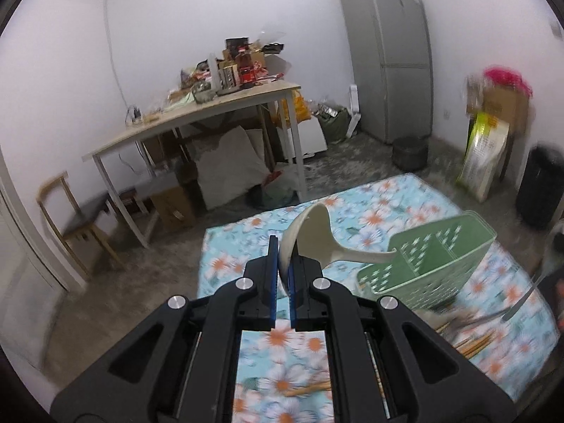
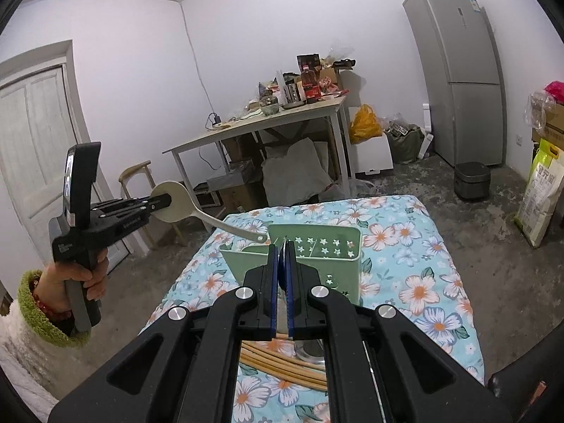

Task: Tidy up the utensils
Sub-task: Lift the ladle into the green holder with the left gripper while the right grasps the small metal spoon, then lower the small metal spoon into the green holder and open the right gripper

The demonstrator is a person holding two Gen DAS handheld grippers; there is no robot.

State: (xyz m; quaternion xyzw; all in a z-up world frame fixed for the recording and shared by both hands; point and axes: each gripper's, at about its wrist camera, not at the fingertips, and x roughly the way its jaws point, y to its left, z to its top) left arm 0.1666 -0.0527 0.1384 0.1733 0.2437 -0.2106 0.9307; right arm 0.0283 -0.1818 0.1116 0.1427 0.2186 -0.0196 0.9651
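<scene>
My left gripper (image 1: 282,246) is shut on the bowl of a cream ladle (image 1: 310,232). The ladle's handle reaches right, and its end hangs over the rim of a green utensil caddy (image 1: 433,268). In the right wrist view the left gripper (image 2: 165,202) holds the ladle (image 2: 176,201) up at the left, handle tip over the caddy (image 2: 331,278). My right gripper (image 2: 282,250) is shut on a thin metal utensil (image 2: 283,264), just in front of the caddy. Wooden chopsticks (image 2: 282,363) lie on the floral cloth (image 2: 416,275) beneath it.
A cluttered white table (image 2: 282,120) and a wooden chair (image 2: 141,176) stand behind the cloth. A grey fridge (image 2: 458,70), a dark cooker (image 2: 472,179) and a sack (image 2: 543,190) are at the right. A door (image 2: 35,123) is at the left. More chopsticks (image 1: 476,345) lie by the caddy.
</scene>
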